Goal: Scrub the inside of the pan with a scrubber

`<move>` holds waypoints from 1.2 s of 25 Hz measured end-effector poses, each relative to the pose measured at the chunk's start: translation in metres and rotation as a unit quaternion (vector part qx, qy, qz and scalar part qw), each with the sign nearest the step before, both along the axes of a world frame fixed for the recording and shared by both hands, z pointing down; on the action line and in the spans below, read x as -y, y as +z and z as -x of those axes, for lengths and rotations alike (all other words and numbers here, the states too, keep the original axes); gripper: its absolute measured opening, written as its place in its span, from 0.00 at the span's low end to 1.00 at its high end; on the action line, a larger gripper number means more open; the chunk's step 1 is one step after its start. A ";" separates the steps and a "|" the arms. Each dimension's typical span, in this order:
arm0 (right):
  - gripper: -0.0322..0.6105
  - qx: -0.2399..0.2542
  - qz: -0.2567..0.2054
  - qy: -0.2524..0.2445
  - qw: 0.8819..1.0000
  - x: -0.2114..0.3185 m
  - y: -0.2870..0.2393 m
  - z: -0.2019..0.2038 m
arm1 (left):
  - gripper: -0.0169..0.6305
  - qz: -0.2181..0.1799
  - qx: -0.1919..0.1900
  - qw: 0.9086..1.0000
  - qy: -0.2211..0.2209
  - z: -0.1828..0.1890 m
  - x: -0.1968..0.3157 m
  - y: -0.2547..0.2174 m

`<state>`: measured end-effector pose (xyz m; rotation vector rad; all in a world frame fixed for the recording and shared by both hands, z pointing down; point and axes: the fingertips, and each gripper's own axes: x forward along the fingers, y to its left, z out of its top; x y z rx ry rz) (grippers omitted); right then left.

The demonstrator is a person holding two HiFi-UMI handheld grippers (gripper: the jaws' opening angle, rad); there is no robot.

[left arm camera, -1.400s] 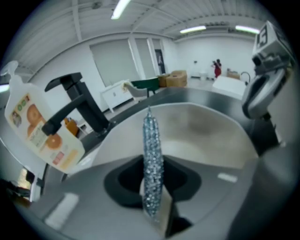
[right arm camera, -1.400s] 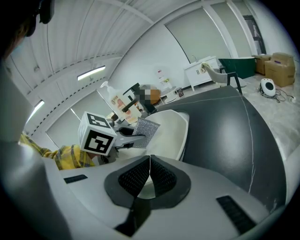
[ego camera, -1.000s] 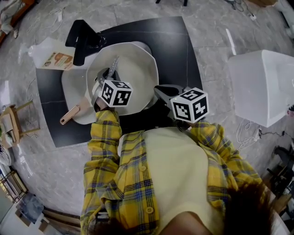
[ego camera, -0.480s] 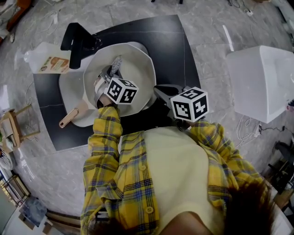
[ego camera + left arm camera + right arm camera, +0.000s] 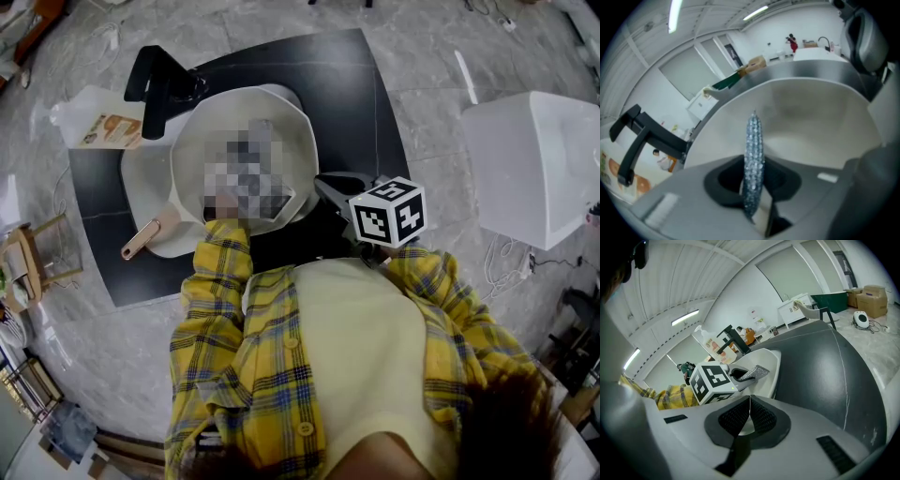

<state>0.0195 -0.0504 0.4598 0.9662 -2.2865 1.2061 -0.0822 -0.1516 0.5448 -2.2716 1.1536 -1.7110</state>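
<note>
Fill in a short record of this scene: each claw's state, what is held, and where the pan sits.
Left claw: shut on the scrubber
Scrubber position: silvery, edge-on, over the inside of the pan; contact unclear
Right claw: shut, empty, beside the pan
Pan placement: pale, on the black mat
Surroundings: white box to the right of the mat

A: What is the scrubber (image 5: 753, 164) made of?
B: Rough, glittering silvery mesh. The pan (image 5: 811, 126) is smooth matt cream inside.
A: And around it?
B: A smooth black mat (image 5: 361, 103), a grey marbled stone floor (image 5: 450, 37), a wood-tipped handle (image 5: 141, 241)
</note>
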 end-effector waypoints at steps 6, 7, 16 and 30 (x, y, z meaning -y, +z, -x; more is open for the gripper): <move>0.07 0.001 0.000 -0.002 1.000 -0.003 -0.001 0.001 | 0.17 0.015 0.010 0.998 0.056 -0.015 -0.016 0.001; 0.07 0.001 -0.001 -0.002 1.000 -0.003 -0.001 0.001 | 0.17 0.019 0.009 0.998 0.063 -0.017 -0.018 0.001; 0.07 0.002 -0.003 -0.007 1.000 -0.009 -0.002 0.002 | 0.17 0.073 -0.012 0.989 0.130 -0.031 -0.050 -0.004; 0.07 0.003 -0.006 -0.023 1.000 -0.012 -0.004 0.011 | 0.16 0.164 -0.053 0.972 0.160 -0.025 -0.103 -0.008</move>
